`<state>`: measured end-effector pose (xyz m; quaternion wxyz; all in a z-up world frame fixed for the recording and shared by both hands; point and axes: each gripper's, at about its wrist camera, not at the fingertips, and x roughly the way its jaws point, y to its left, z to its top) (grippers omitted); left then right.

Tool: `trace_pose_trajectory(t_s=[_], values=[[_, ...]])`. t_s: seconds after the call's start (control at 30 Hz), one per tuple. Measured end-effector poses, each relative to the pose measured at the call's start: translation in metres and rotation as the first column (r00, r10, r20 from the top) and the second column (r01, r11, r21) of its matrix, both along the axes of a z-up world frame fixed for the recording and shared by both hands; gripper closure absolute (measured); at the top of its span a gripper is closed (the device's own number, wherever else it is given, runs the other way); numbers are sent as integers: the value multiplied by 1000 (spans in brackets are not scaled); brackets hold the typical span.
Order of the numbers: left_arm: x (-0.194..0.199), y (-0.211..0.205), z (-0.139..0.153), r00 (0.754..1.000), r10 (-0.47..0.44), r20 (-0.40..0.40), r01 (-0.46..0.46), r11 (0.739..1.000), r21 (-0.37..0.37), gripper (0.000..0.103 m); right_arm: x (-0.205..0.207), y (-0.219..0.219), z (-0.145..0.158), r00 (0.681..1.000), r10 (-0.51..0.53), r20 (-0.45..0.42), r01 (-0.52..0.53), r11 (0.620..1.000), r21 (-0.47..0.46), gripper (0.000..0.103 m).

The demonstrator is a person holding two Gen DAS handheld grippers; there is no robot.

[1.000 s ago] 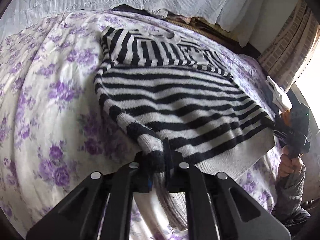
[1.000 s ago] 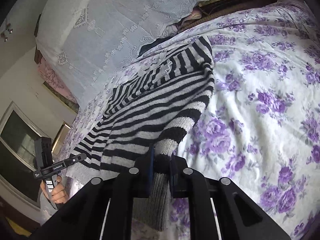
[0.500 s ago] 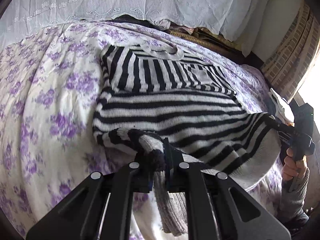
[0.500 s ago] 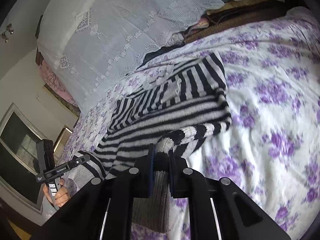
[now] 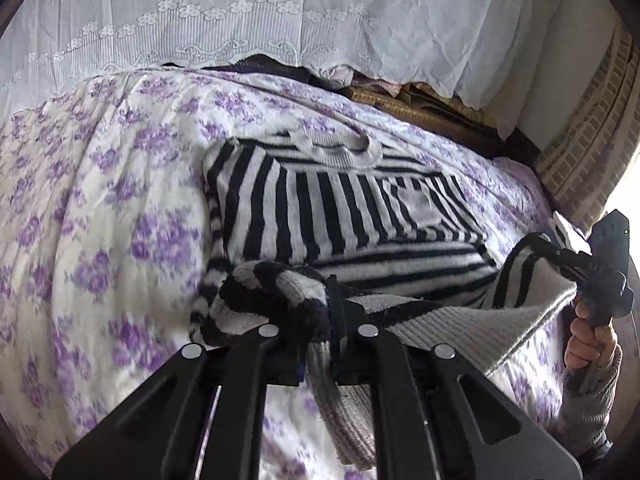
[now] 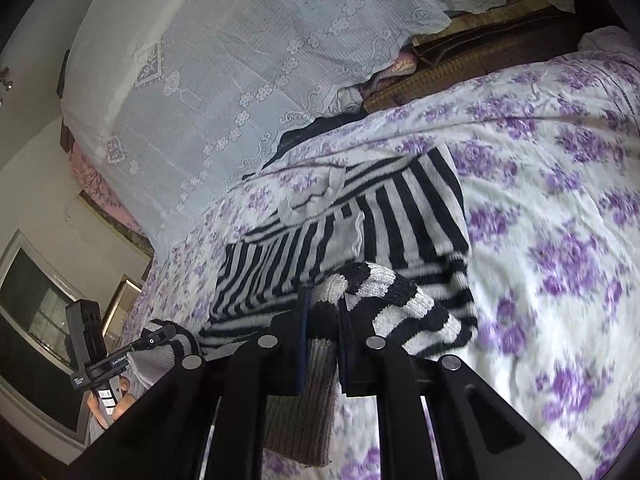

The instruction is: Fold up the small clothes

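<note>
Both tongs, left (image 5: 318, 330) and right (image 6: 322, 332), each clamped on the striped sweater's (image 5: 340, 216) hem, have lifted it. Its collar lies straight ahead on the bed (image 5: 100, 200), equally near both hands.

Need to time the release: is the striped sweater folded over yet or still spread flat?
Partly folded. The striped sweater has its hem lifted by both claws, left and right, not yet laid down.

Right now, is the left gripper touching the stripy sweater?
Touching. In the left wrist view, the left gripper is shut on the stripy sweater, with its grey hem pinched between the fingers and hanging below them.
</note>
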<state>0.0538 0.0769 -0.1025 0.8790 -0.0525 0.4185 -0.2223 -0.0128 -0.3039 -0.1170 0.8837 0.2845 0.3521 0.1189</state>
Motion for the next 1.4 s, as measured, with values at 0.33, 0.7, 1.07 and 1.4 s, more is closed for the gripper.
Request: trace_pose_trajectory(t_s=[0.33, 0.7, 1.07, 1.4], values=[[48, -5, 9, 999, 35, -1, -35, 999, -18, 96, 49, -2, 5, 1000, -20, 1, 20, 1000, 22, 91], [104, -5, -1, 996, 84, -25, -84, 996, -19, 96, 104, -10, -5, 999, -41, -18, 41, 999, 24, 91], [147, -10, -16, 992, 121, -39, -122, 992, -20, 96, 156, -20, -21, 997, -69, -36, 71, 996, 58, 91], [183, -12, -58, 977, 200, -76, -200, 980, 7, 94, 184, -36, -65, 989, -109, -104, 119, 988, 95, 90]])
